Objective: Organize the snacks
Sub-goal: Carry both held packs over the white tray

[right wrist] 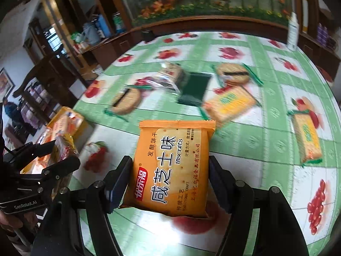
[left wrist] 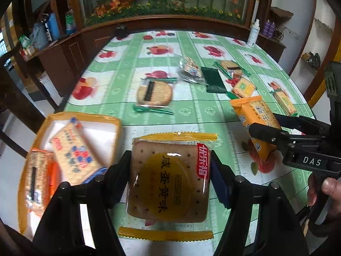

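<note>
Two grippers each hold a snack pack above the table. The left gripper (left wrist: 170, 181) has its pads pressed on both side edges of a clear-wrapped brown biscuit pack (left wrist: 169, 181) with yellow crimped ends. That pack sits squarely between the fingers, its long axis running along the gripper's line, one crimped end near the camera and the other toward the far side. The right gripper (right wrist: 168, 177) is clamped the same way on an orange cracker pack (right wrist: 172, 168), label facing the camera, long axis running away from the camera and tipped slightly to the right at its far end. In the left wrist view this orange pack (left wrist: 255, 123) shows at the right, caught between dark fingers, with a hand (left wrist: 326, 189) on the handle below.

Just left of the left gripper lies a yellow-rimmed tray (left wrist: 40, 128) holding a blue-and-red printed cracker pack (left wrist: 72, 149) and an orange-wrapped pack (left wrist: 40, 179); it sits at the table's near left edge.

Farther out on the green fruit-print tablecloth (left wrist: 191, 111) lie a round biscuit pack (left wrist: 154, 93), a clear crumpled pack (left wrist: 190, 69), a dark green flat object (left wrist: 213, 80), a second round biscuit (right wrist: 233, 72), and two yellow square packs (right wrist: 231, 104) (right wrist: 307, 140). The cloth between the grippers and these packs is bare. A white bottle (left wrist: 253, 33) stands at the far right edge.
</note>
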`<state>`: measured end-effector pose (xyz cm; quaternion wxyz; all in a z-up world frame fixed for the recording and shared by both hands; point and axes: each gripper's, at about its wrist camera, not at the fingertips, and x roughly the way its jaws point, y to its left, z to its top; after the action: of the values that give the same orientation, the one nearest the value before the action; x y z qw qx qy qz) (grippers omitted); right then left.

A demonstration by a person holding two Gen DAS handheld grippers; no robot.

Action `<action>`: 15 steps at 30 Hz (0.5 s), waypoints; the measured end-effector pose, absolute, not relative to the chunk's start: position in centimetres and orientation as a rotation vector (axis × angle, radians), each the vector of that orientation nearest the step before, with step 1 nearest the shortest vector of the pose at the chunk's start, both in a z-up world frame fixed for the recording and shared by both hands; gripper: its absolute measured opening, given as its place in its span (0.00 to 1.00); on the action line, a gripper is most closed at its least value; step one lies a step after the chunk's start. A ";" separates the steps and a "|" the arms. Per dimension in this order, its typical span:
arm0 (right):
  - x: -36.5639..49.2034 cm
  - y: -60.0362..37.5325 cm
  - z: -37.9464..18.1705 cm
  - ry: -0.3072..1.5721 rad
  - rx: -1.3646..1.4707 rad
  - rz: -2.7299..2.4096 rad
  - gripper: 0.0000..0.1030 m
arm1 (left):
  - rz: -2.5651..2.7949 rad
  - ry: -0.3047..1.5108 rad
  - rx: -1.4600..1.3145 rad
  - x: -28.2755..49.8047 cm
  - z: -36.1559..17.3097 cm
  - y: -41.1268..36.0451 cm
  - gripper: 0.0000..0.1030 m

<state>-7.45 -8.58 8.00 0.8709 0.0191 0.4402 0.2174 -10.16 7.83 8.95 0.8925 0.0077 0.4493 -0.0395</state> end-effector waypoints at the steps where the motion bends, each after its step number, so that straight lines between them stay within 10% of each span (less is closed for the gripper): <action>1: -7.6 -7.9 8.3 0.914 0.032 0.471 0.69 | -0.076 0.929 0.016 -10.3 9.1 8.2 0.68; 15: -8.2 2.2 11.2 0.862 -0.087 0.640 0.69 | 0.095 0.885 -0.048 -12.6 10.9 18.1 0.68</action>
<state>-8.23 2.21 11.24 0.8584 -0.0417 0.4106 0.3046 -12.64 18.12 10.94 0.9023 -0.0230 0.4280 0.0461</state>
